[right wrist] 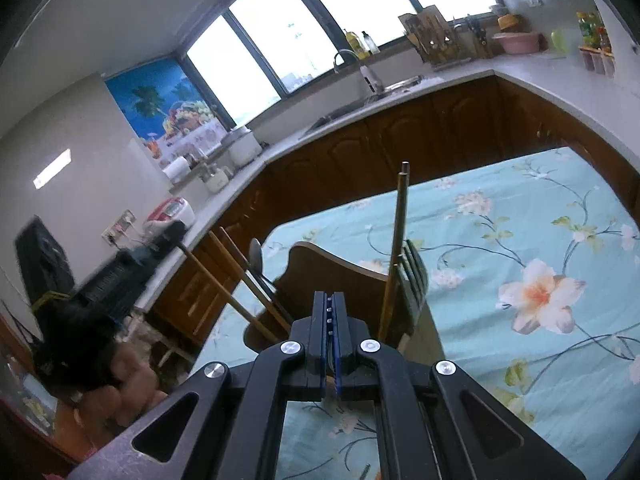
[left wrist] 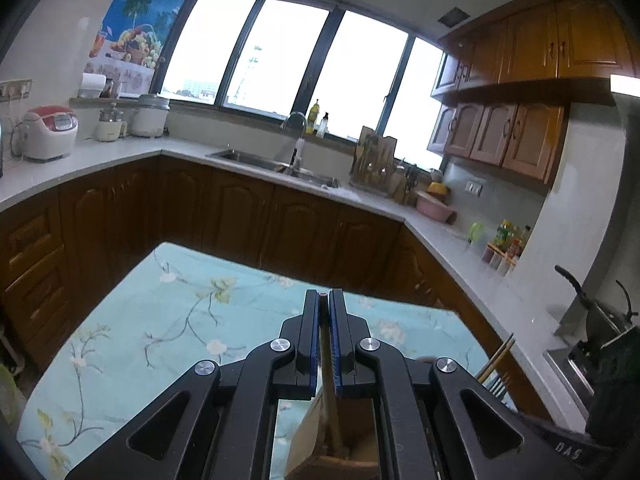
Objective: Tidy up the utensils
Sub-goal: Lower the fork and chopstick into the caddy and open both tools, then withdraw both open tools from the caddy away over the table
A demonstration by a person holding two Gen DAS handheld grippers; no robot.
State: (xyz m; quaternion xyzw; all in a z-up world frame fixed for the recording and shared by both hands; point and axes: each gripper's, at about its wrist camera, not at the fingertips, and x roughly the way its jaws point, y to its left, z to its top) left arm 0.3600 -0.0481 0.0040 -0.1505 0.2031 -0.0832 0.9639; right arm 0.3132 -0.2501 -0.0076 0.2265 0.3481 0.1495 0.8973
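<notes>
Right wrist | wooden holder point(right wrist: 320, 276) holds fork point(right wrist: 414, 268), chopsticks point(right wrist: 240, 276) | both hand-held grippers pressed together

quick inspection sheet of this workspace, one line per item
surface: table under a light blue floral tablecloth.
job's things: wooden utensil holder stands on the cloth with chopsticks, a fork, a spoon and wooden handles in it.
clutter: nothing seen on the cloth apart from the holder.
grippers: left gripper shut on a wooden stick; right gripper shut, with something thin between its jaws that I cannot identify.
cables: cords at the wall socket behind the rice cooker.
surroundings: kitchen counter with sink, wooden cabinets, large window.
</notes>
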